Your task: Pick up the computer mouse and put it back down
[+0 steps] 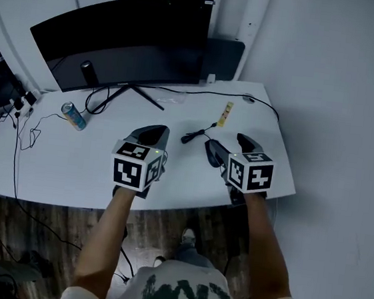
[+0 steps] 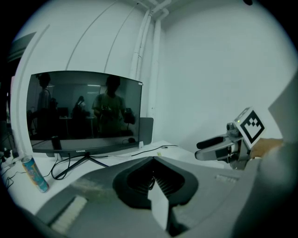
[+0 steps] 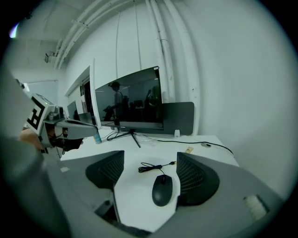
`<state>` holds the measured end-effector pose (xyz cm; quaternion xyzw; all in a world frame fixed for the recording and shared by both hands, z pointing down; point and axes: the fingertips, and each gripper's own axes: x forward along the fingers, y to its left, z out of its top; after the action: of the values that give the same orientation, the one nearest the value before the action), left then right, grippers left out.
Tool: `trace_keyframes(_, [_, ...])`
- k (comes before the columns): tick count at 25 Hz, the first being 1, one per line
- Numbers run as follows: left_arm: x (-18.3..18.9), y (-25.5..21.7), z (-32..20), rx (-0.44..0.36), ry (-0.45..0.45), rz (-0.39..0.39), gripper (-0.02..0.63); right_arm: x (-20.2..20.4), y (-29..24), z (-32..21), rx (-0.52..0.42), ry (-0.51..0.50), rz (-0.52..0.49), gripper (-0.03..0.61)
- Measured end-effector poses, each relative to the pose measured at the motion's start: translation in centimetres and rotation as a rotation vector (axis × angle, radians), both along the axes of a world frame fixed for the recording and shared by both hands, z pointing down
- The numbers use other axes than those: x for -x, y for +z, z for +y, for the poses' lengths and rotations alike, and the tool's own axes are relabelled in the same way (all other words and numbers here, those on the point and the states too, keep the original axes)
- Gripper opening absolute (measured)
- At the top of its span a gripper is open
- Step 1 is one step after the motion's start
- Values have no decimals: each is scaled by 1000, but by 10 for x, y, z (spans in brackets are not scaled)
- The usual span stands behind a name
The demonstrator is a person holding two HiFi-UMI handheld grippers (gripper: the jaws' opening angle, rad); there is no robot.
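Since mouse (image 3: pixel 162 190) lies ungripped, lower centre, nearer one jaw of wide-open right hand-held gripper (image 3: pixel 150 162), closing could skew it.

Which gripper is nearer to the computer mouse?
Right. The computer mouse lies between the open jaws of the right gripper; the left gripper hangs apart, off to the mouse's left.

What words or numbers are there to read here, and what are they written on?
"coocaa": a tiny brand word on the bottom edge of the monitor. It is small, so this is my best reading.
Shirt: big green letters, too dark and cut off to read.
Drink can: the print is too blurred to read.
Yellow strip: too small to read.
Marker cubes: only black-and-white squares, no words.
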<state>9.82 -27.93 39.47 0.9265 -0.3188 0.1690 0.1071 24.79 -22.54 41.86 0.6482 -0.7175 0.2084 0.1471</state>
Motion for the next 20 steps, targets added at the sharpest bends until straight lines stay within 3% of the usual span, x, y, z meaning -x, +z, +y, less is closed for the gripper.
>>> trace_keyframes(20, [-23,54,-20,80,-56,-40,2,-21,109,-34,186,-34,-56,362])
